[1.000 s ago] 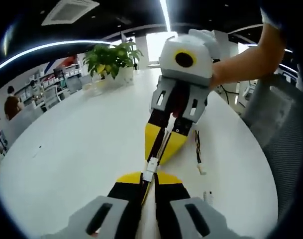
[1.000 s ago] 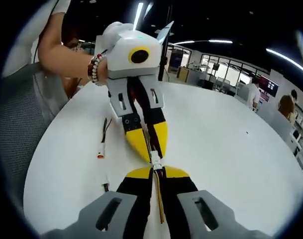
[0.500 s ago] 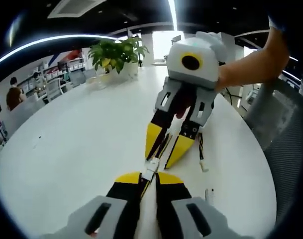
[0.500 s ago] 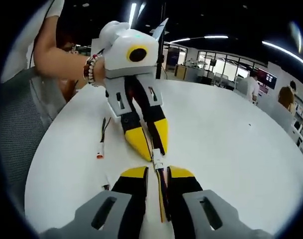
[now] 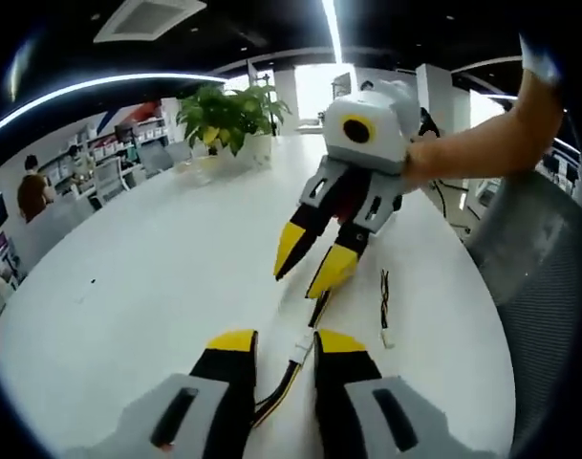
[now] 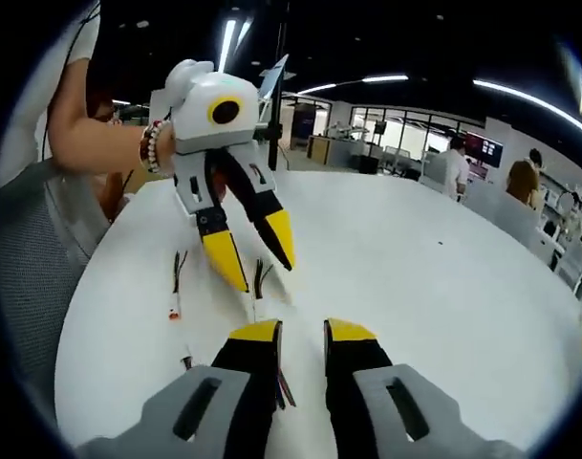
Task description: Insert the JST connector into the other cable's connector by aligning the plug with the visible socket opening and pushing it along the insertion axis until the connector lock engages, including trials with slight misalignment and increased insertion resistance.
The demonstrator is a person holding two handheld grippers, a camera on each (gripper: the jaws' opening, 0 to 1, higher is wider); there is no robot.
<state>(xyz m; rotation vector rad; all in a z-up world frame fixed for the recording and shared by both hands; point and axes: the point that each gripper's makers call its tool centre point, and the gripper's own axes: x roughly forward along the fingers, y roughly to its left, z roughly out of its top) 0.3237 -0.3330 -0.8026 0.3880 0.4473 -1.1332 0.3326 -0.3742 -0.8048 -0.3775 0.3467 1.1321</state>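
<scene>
White office table [image 5: 157,277] carries the joined cable [image 5: 292,359] between the gaping, empty left tongs [image 5: 276,341], with the right tongs [image 6: 301,332] likewise spread and empty, apparently after release.

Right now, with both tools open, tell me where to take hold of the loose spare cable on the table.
Take the spare cable by its white connector, probably from above, with the jaws across its sides. It lies flat on the table, and the thin wires look limp.
</scene>
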